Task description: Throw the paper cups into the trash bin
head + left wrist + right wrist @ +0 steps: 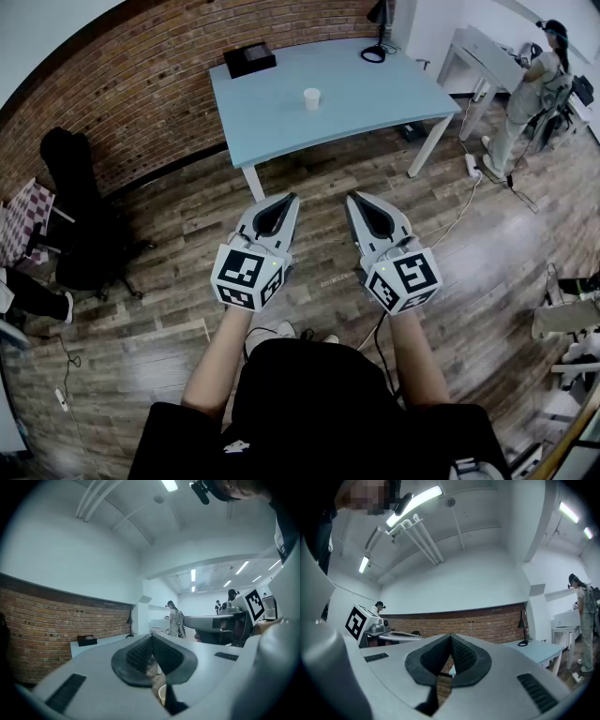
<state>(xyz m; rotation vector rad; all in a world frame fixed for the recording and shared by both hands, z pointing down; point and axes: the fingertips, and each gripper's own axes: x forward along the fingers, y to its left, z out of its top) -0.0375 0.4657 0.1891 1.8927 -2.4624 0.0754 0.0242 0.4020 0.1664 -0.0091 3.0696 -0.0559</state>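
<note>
Paper cup (312, 97) work has not begun at the jaws. The left gripper (293, 198) has its jaws pressed together, ribbed pads (139, 654) meeting at the tips with nothing between them. The right gripper (351, 198) shows the same in its own view, closed on nothing. Both are held level and side by side in front of the person, well apart from the cup. It stands upright and alone near the middle of the pale blue worktop (272, 122), across a stretch of wooden floor (487, 244). Only that one cup shows, and no trash bin is in any view. I judge the step in hand to be the approach. Doing it well means walking up to the worktop's near edge and spreading one pair of jaws wide before reaching the cup. The jaws should come in level on either side of its wall, about midway up, rather than down onto the rim. A paper cup is light and thin, so the squeeze should be gentle, enough to lift but not to crush. It is safer carried upright in case something is left inside, which I cannot tell from here. The bin needs finding before the carry. A black box (249, 60) and a desk lamp (379, 13) sit at the worktop's far edge, clear of the reach. No brand, label or writing is readable anywhere: the marker cubes (247, 277) bear only black-and-white square patterns, and the box shows no legible print.
</note>
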